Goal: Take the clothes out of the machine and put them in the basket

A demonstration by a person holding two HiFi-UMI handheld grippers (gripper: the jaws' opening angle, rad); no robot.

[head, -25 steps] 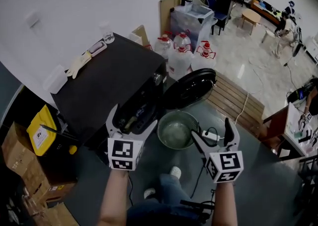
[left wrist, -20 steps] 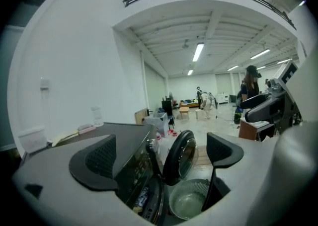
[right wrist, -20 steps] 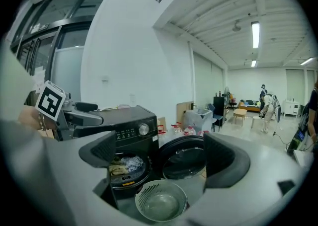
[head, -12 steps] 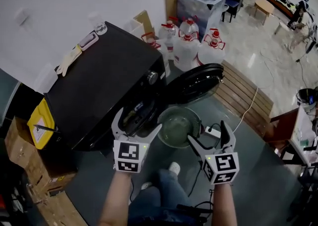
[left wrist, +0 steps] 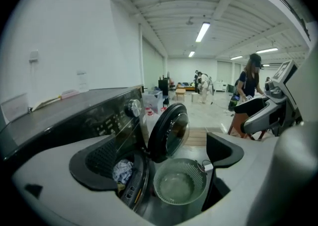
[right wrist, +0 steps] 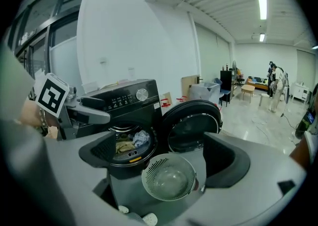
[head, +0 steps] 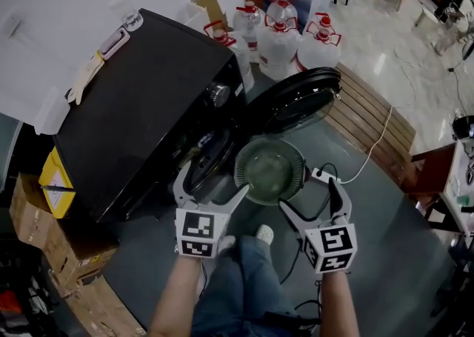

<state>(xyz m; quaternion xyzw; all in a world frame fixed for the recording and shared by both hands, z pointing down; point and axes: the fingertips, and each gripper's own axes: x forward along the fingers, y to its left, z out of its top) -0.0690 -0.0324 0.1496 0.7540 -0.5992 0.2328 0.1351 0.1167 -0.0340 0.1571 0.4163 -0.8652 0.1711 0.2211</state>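
A black front-loading machine (head: 148, 106) stands with its round door (head: 296, 98) swung open to the right. Inside the drum lie crumpled clothes (right wrist: 130, 143), a pale one and a yellowish one, also seen as clothes (left wrist: 121, 171) in the left gripper view. A round pale-green perforated basket (head: 270, 171) sits empty on the floor in front of the door. My left gripper (head: 211, 193) is open just before the drum opening. My right gripper (head: 315, 198) is open beside the basket's right rim. Neither holds anything.
Large water bottles (head: 280, 39) with red caps stand behind the door. A wooden pallet (head: 370, 124) lies to the right, with a white cable and power strip (head: 324, 177) near the basket. Cardboard boxes (head: 44, 254) and a yellow container (head: 55, 180) stand left of the machine. People are far off in the hall.
Both grippers have moved forward toward the machine and basket; the view has shifted so the machine sits higher and closer. Both stay open.
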